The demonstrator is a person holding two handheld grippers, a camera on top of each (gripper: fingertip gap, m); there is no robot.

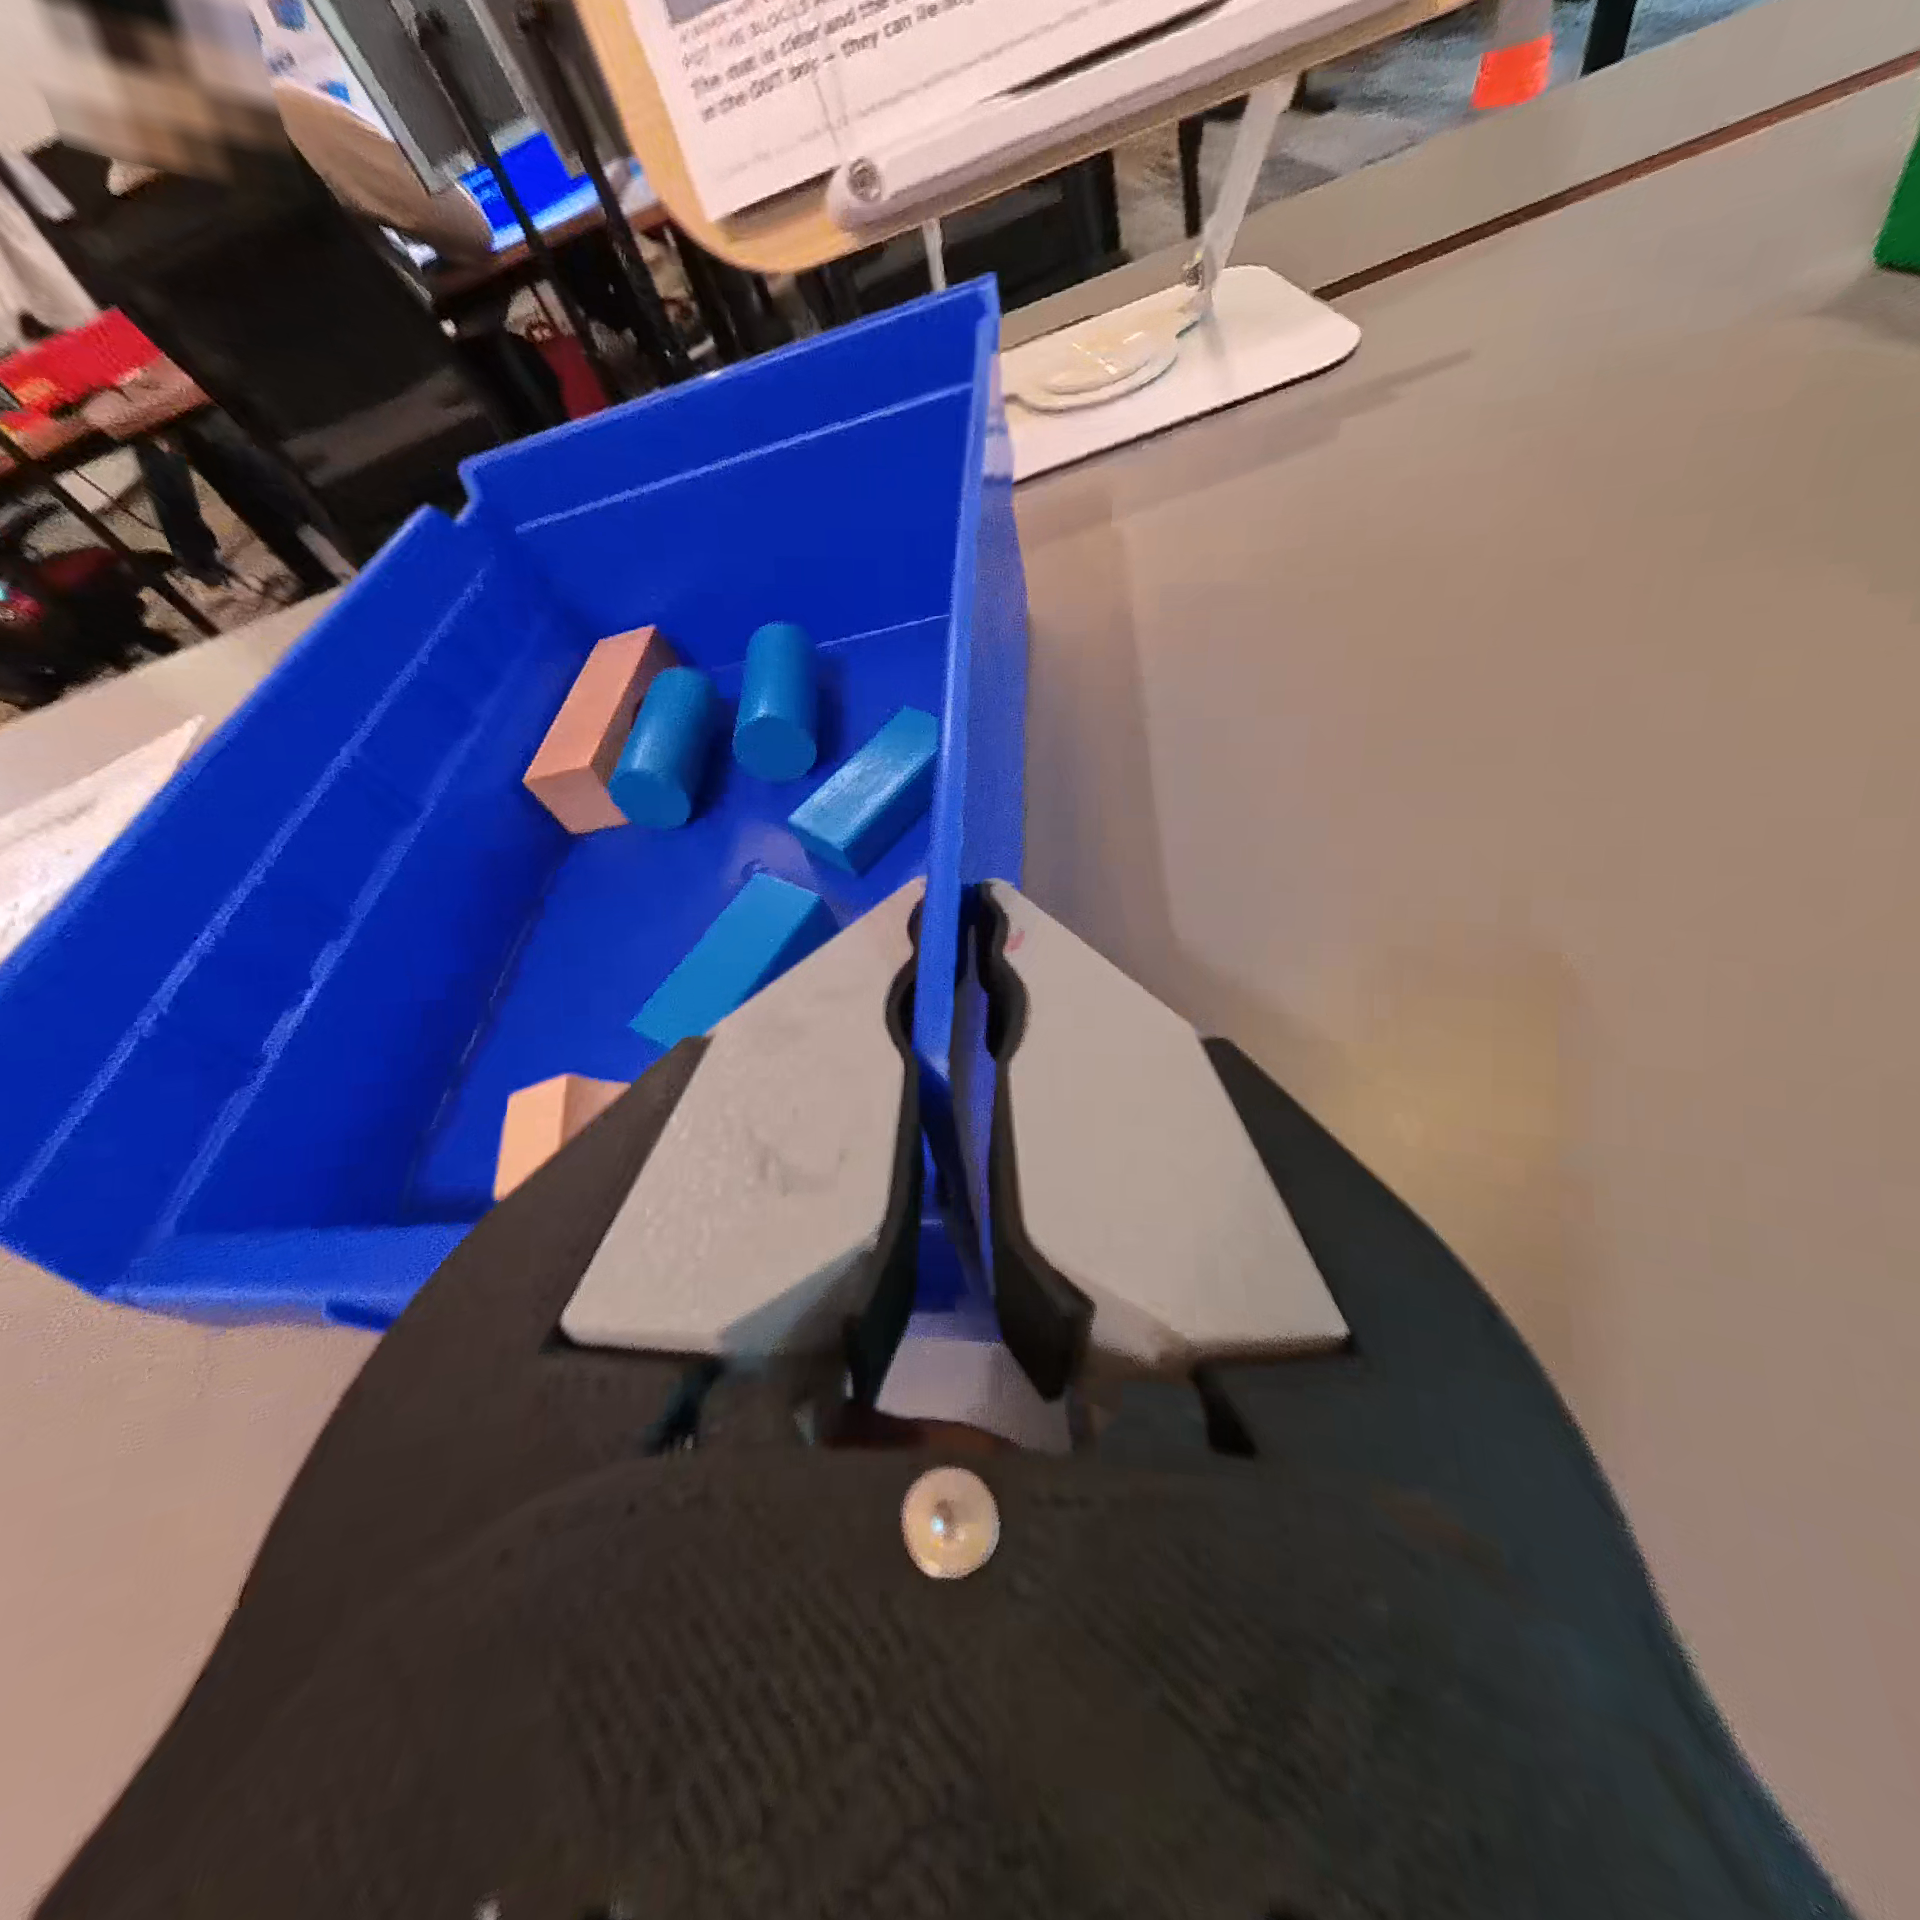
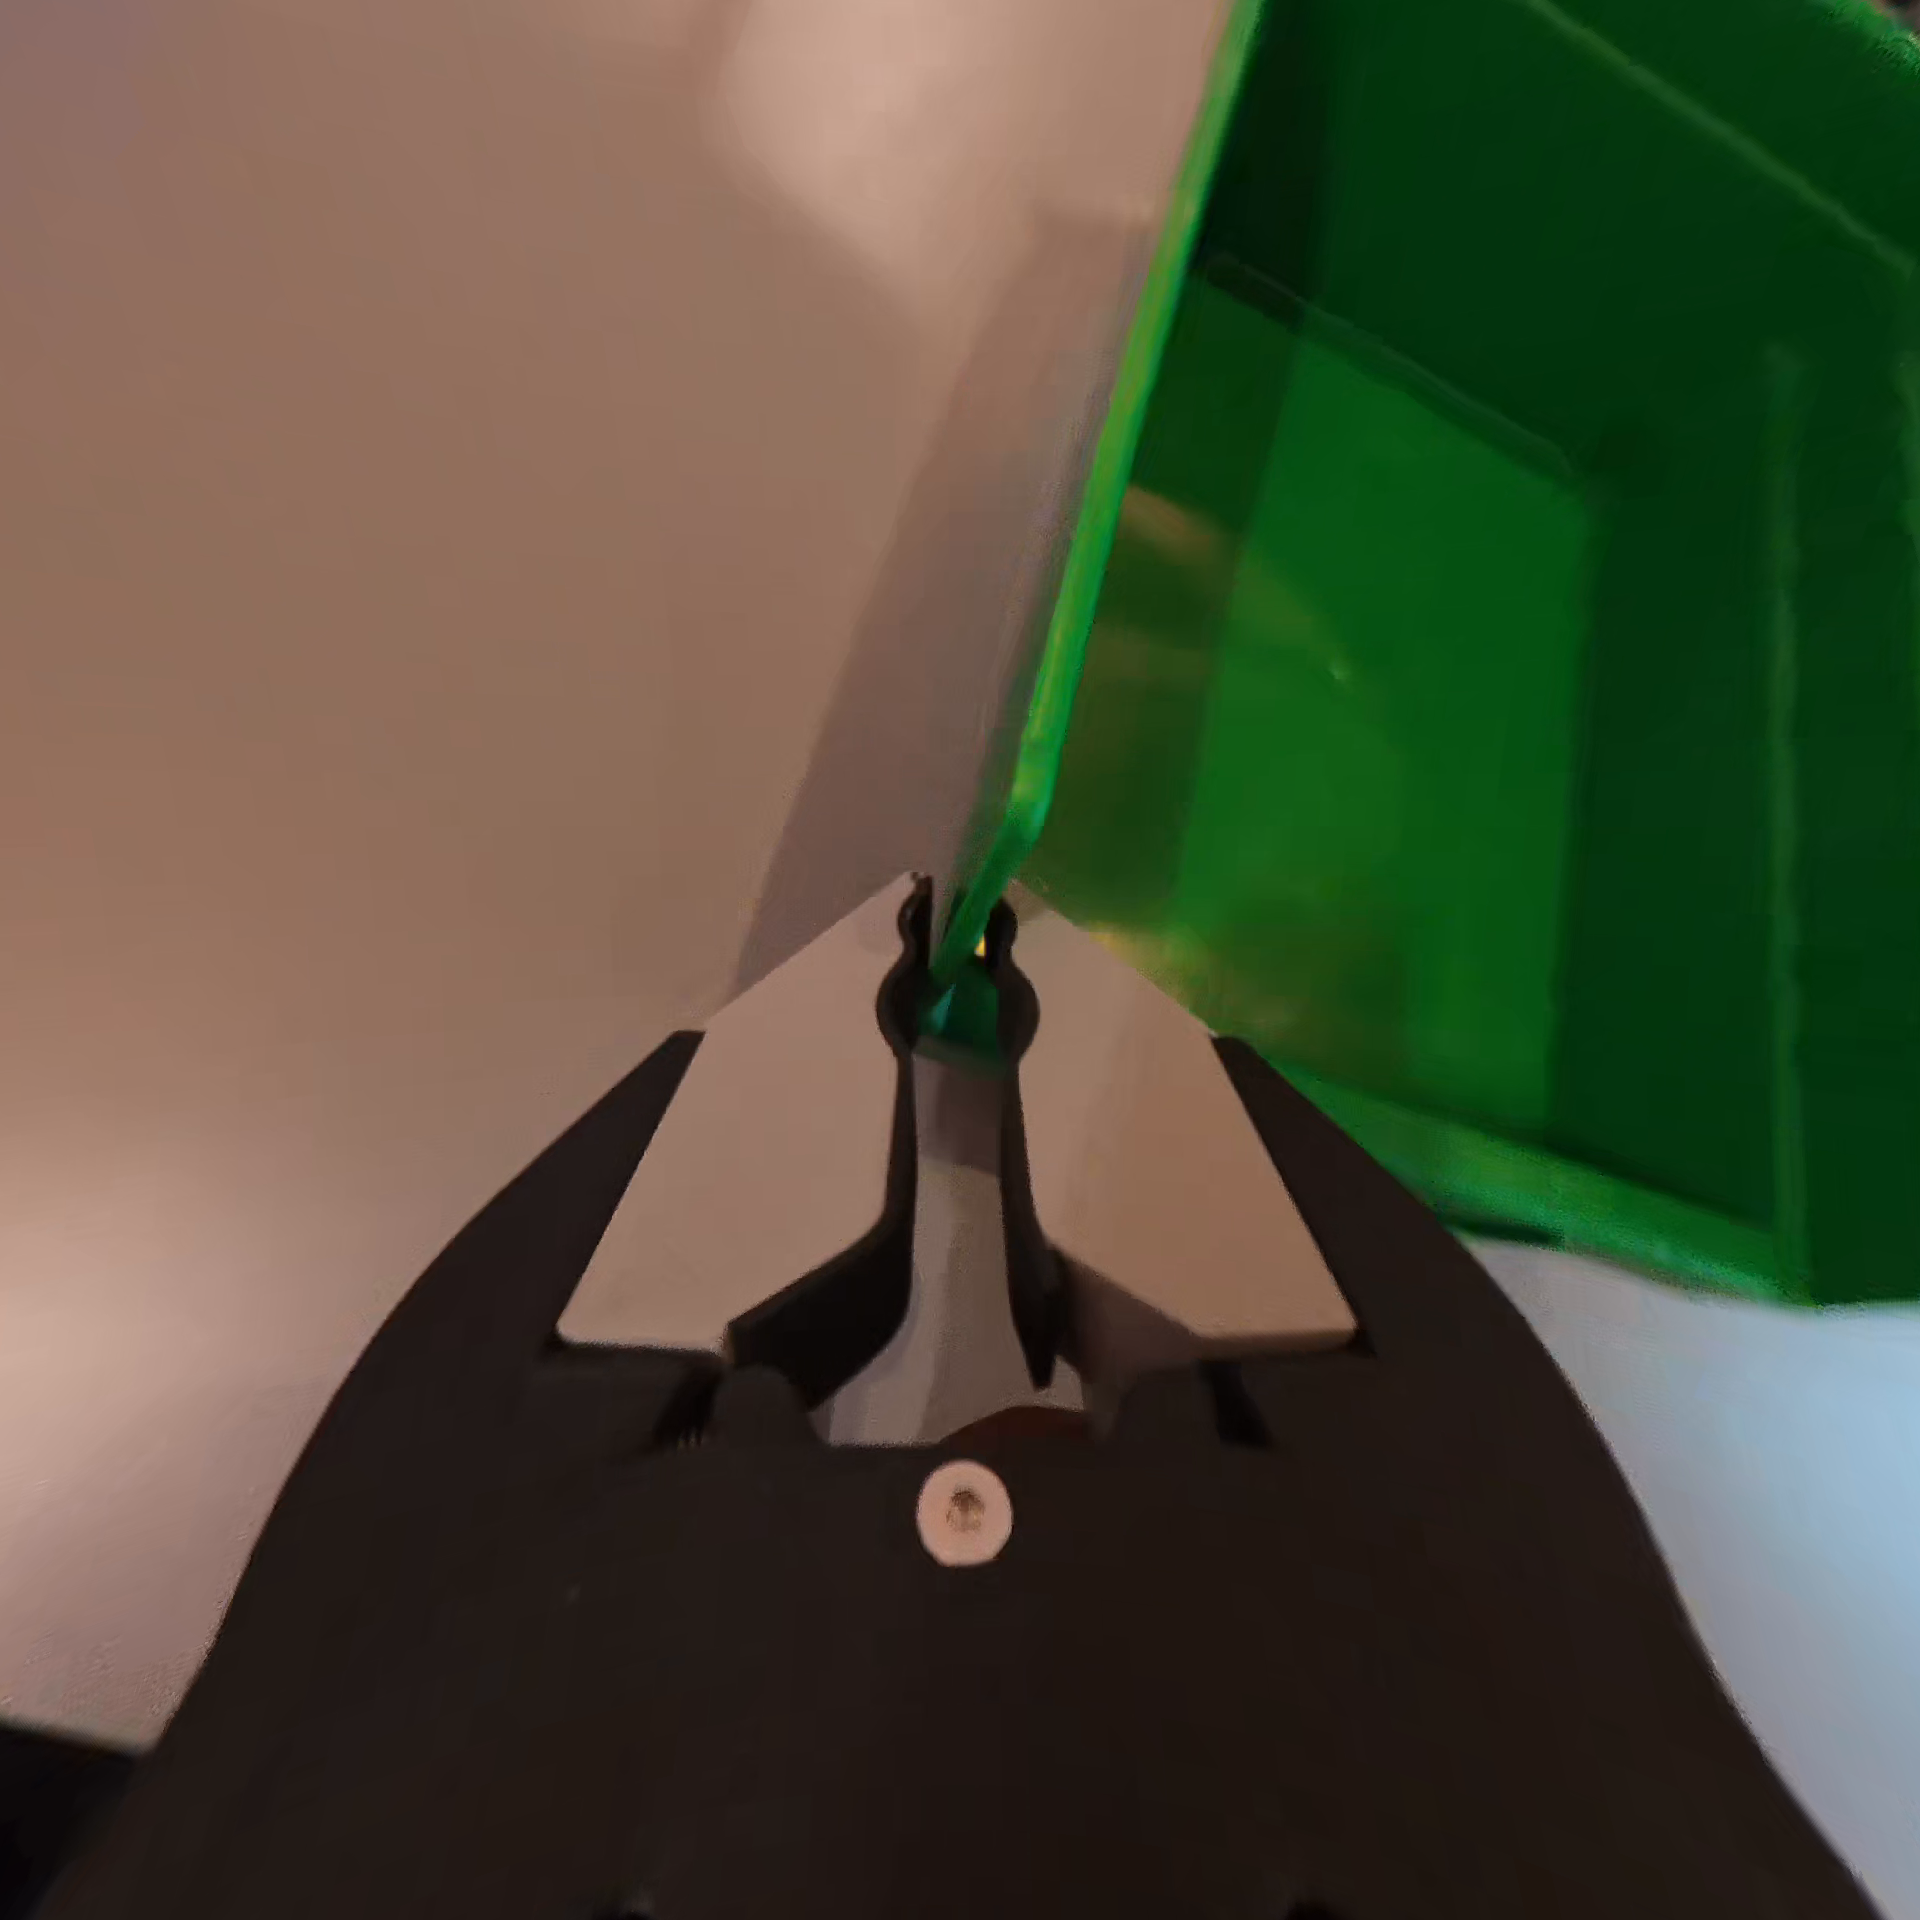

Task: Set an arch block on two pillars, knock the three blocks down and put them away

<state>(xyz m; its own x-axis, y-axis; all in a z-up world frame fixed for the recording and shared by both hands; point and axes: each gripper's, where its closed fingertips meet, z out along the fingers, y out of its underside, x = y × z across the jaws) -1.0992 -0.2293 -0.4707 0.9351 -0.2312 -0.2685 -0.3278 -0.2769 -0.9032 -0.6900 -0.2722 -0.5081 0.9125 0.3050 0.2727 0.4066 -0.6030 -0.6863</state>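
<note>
Grey tabletop [image 1: 1455,831]. Left gripper [image 1: 951,904] clamped on blue plastic bin's [image 1: 312,935] wall; right gripper [image 2: 961,925] pinching green plastic bin's [image 2: 1455,623] rim. Best slid level, grips firm.

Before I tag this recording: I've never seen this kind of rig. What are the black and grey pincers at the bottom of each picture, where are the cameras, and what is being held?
No robot here: a person holds a two-finger gripper in each hand, and a camera on each looks forward along its fingers. So each picture shows its own gripper from behind.

In the left wrist view, the left gripper is closed on the side wall of a blue bin standing on a grey table. Inside lie two blue cylinders, two blue rectangular blocks and tan blocks. A white stand holding a printed sheet is behind.

In the right wrist view, the right gripper grips the edge of a green bin. That picture is blurred, so I cannot tell its contents.
</note>
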